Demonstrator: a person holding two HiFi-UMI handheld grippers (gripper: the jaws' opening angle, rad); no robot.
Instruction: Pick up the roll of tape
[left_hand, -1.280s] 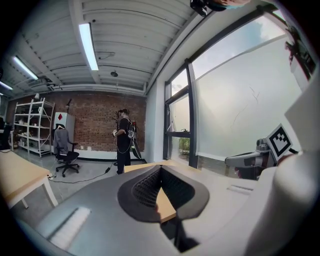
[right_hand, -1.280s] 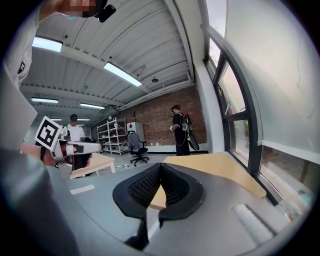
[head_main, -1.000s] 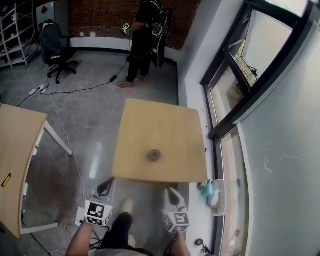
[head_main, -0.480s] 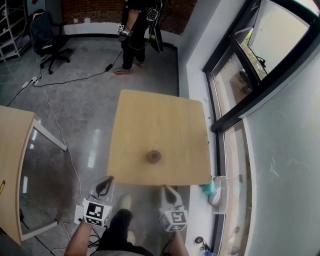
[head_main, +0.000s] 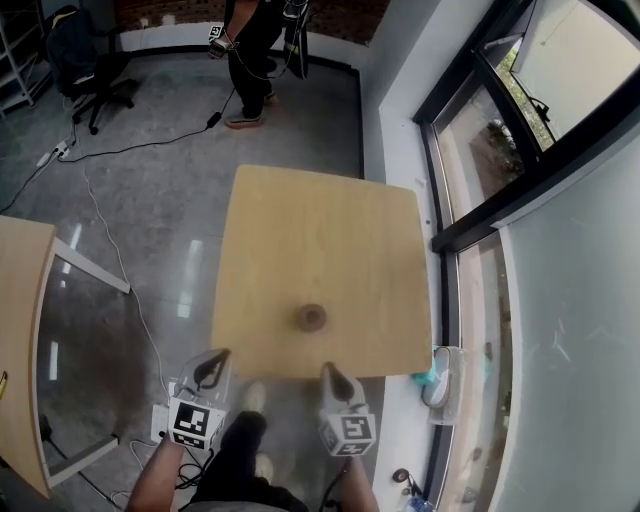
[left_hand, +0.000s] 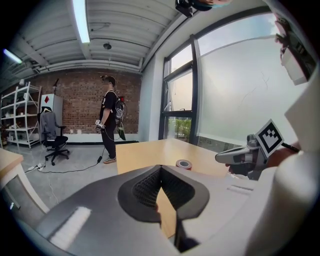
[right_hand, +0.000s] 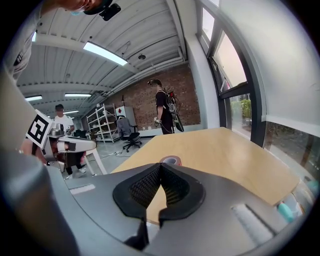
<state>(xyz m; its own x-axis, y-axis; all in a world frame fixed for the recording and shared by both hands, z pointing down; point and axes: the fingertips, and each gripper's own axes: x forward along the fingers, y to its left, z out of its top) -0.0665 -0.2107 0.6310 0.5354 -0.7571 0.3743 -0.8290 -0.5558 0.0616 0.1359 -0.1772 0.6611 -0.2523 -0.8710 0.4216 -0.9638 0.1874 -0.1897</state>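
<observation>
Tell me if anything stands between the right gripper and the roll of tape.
Nothing visible does. The roll of tape lies alone on the table, and only bare tabletop separates it from the right gripper at the near edge.

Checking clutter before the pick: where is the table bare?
The wooden table is bare across its far half and on both sides of the roll of tape. Crowded only at the near edge: the tape, with left gripper and right gripper just off it.
</observation>
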